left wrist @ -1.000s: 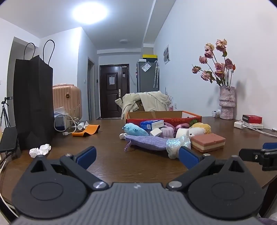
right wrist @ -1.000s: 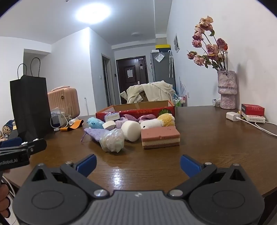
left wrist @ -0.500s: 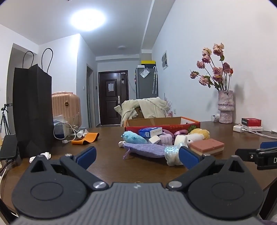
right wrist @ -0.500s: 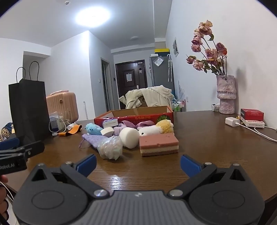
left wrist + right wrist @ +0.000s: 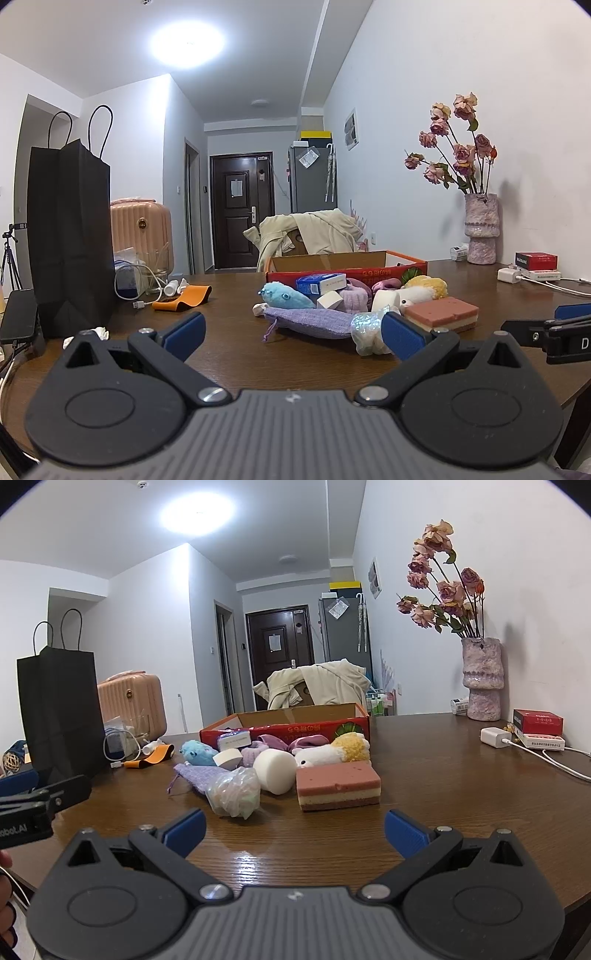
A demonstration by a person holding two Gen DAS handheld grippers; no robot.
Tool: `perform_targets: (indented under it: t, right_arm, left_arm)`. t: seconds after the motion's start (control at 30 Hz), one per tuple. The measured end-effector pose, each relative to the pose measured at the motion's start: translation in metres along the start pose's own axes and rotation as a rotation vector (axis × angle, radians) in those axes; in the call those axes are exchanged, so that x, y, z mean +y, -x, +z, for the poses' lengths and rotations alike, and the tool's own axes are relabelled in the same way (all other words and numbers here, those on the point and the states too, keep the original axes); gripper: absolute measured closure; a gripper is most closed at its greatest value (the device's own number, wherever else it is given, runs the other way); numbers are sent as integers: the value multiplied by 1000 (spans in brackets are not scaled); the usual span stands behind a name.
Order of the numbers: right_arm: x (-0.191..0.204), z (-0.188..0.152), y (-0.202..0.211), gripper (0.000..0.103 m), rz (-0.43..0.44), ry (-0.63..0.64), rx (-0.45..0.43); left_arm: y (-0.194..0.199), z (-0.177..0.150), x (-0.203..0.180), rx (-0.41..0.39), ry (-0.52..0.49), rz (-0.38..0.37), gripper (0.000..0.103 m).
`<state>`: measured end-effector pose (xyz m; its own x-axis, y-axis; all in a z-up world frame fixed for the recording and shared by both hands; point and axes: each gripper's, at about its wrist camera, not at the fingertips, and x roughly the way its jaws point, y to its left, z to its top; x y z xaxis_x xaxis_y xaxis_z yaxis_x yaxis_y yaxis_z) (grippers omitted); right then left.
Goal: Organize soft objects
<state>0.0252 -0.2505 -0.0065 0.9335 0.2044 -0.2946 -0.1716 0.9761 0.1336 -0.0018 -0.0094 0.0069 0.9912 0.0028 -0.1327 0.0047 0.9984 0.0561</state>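
Closest to us, the left gripper (image 5: 291, 334) has its two blue fingers spread wide with nothing between them. The right gripper (image 5: 293, 829) is spread wide and empty too. Both hang over the near edge of the brown table (image 5: 443, 775), side by side, and touch nothing.

Since a moment ago both grippers have gone up a little and tipped back, so the toys look lower and a bit farther off. No toy has moved. I think this means the job has not really started, and the hands are only getting ready.

Just past the grippers sits the pile of soft things. In front is a crinkly plastic bag (image 5: 234, 792) and a pink layered sponge (image 5: 338, 784) that looks like cake. A purple pouch (image 5: 310, 321) lies flat beside the bag. Behind them are a round white sponge (image 5: 275, 770), a blue plush fish (image 5: 284, 295) and a yellow and white plush (image 5: 332, 751).

Right behind the pile is the red box (image 5: 288, 723), open on top. I guess the soft things should go in there, and the sponge or the bag is easiest to grab first.

Far away stand a black paper bag (image 5: 70, 236) on the left and a vase of roses (image 5: 480, 677) on the right.
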Motion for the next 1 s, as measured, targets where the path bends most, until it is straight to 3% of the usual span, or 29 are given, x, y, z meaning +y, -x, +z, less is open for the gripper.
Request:
perform_targets:
  t: [1.0]
  right_arm:
    - [-2, -3, -2, 0, -8, -11, 15]
  left_arm:
    - [-3, -1, 8, 7, 15, 38, 0]
